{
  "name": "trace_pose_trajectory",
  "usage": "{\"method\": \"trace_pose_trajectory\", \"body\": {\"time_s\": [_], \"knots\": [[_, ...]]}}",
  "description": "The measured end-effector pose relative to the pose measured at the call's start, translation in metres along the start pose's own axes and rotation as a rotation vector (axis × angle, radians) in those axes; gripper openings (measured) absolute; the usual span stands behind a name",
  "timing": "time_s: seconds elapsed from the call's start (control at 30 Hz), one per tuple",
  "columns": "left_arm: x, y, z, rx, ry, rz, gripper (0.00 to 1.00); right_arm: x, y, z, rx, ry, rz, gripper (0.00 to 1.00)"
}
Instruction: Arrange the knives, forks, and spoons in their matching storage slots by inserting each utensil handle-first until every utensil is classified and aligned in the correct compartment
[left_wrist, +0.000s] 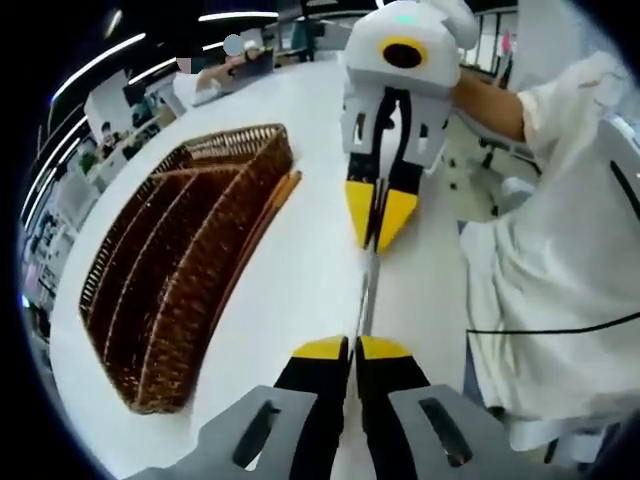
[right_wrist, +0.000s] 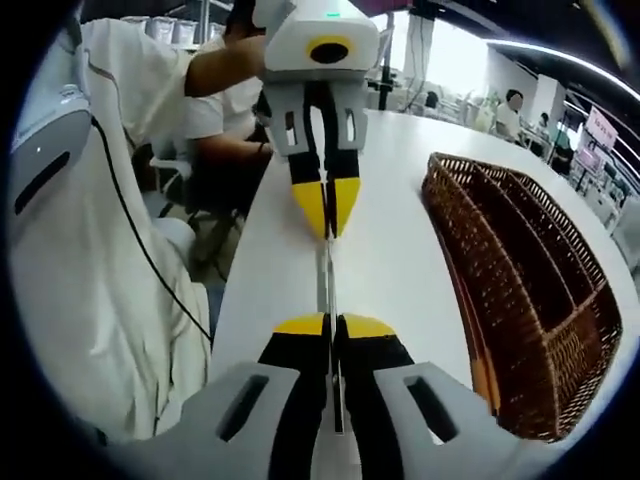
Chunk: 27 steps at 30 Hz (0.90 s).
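A thin metal utensil (left_wrist: 367, 290) spans the gap between my two grippers above the white table (left_wrist: 300, 160); seen edge-on, I cannot tell its kind. My left gripper (left_wrist: 352, 346) is shut on its near end in the left gripper view, and my right gripper (left_wrist: 378, 238) faces it, shut on the far end. In the right gripper view the same utensil (right_wrist: 327, 272) runs from my right gripper (right_wrist: 335, 322) up to the left gripper (right_wrist: 327, 228). The brown wicker storage basket (left_wrist: 190, 260) with long slots lies beside them, and is to the right as the basket (right_wrist: 530, 290) in the right gripper view.
A person in white clothes (left_wrist: 560, 280) stands at the table's edge, close to both grippers, and appears on the left (right_wrist: 90, 250) in the right gripper view. An office with chairs and other people lies beyond the table.
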<state>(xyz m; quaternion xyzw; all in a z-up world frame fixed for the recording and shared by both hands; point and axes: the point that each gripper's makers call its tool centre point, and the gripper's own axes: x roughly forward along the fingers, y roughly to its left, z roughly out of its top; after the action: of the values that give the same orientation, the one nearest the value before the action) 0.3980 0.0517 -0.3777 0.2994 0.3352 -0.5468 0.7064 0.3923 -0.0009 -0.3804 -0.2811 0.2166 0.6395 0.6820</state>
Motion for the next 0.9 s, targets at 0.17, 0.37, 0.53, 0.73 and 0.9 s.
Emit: {"method": "trace_pose_trajectory", "body": {"time_s": [0.17, 0.37, 0.53, 0.73, 0.9], "knots": [[-0.008, 0.013, 0.014, 0.034, -0.007, 0.024, 0.02, -0.012, -0.016, 0.009, -0.038, 0.012, -0.041, 0.02], [-0.017, 0.030, 0.032, 0.065, -0.019, 0.053, 0.02, -0.028, -0.033, 0.019, -0.066, 0.022, -0.087, 0.02], [-0.020, 0.037, 0.040, 0.078, -0.025, 0.063, 0.02, -0.035, -0.041, 0.022, -0.085, 0.020, -0.110, 0.02], [-0.023, 0.043, 0.044, 0.092, -0.029, 0.077, 0.02, -0.037, -0.047, 0.024, -0.085, 0.023, -0.116, 0.02], [-0.027, 0.052, 0.047, 0.092, -0.038, 0.088, 0.02, -0.038, -0.055, 0.029, -0.090, 0.014, -0.129, 0.02]]}}
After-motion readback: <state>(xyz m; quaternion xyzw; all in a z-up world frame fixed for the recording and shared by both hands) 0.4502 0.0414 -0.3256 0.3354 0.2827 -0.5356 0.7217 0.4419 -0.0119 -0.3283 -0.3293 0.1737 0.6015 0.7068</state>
